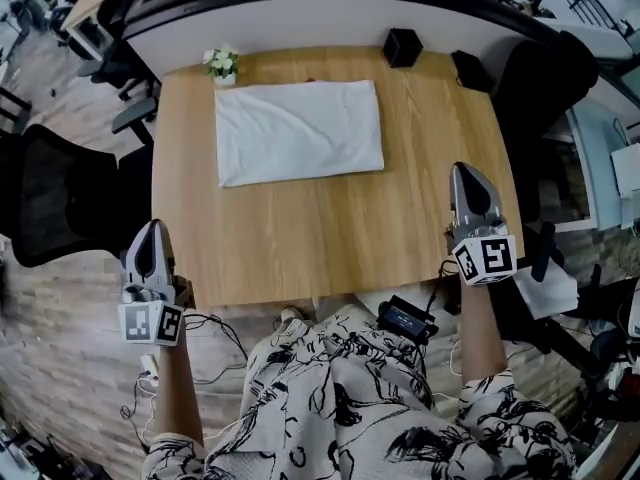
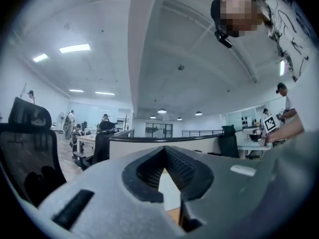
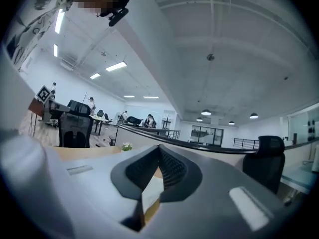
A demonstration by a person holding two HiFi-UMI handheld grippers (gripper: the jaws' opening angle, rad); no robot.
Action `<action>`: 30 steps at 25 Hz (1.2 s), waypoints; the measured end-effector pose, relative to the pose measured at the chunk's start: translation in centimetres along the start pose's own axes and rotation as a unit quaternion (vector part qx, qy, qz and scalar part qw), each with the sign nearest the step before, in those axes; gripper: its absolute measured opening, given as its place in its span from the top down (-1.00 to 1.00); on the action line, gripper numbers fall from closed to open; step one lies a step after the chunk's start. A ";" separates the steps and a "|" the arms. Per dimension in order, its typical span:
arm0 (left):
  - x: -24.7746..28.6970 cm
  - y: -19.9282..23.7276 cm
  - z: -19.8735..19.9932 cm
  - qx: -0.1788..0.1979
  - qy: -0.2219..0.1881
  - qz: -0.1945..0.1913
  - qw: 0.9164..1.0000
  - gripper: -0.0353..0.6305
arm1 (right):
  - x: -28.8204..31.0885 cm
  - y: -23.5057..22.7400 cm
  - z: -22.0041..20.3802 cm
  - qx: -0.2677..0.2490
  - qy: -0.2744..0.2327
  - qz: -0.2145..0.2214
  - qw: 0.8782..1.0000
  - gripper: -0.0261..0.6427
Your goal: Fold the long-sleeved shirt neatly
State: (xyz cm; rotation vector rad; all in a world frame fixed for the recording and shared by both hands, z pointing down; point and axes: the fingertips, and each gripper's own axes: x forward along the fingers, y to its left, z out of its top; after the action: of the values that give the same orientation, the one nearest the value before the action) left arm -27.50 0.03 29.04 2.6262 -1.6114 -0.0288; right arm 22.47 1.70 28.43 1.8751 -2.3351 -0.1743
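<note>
The wooden desk (image 1: 330, 238) carries a small pot of white flowers (image 1: 222, 64) at its far left corner. At the far edge, more to the right, stands a black box (image 1: 402, 47), and near it lies a flat black object (image 1: 470, 70). Behind the desk runs a curved white partition (image 1: 300, 18). A black mesh chair (image 1: 60, 208) stands at the left side and another black chair (image 1: 540, 88) at the right.

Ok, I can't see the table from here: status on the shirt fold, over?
Left gripper and right gripper shut, empty, off the shirt. Shirt folded flat on the table's far half. Flower pot, black box at far edge, neither on it.
</note>
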 end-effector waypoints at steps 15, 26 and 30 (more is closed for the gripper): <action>-9.5 -2.1 5.4 -0.005 -0.089 -0.006 0.996 0.88 | -11.5 5.0 7.3 0.034 -0.037 -0.071 0.996 0.89; -12.9 -2.8 5.0 -0.057 -0.087 -0.016 0.994 0.89 | -19.6 6.6 7.3 0.068 -0.024 -0.122 0.990 0.89; -13.7 -2.8 5.9 -0.040 -0.082 0.001 0.996 0.90 | -20.2 6.4 7.4 0.075 -0.029 -0.128 0.989 0.89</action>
State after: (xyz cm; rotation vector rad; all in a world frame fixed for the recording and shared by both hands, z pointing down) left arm -31.49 13.25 22.73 2.6216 -1.6240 -0.3096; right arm 19.25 22.85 21.52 2.2691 -2.1899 -0.0812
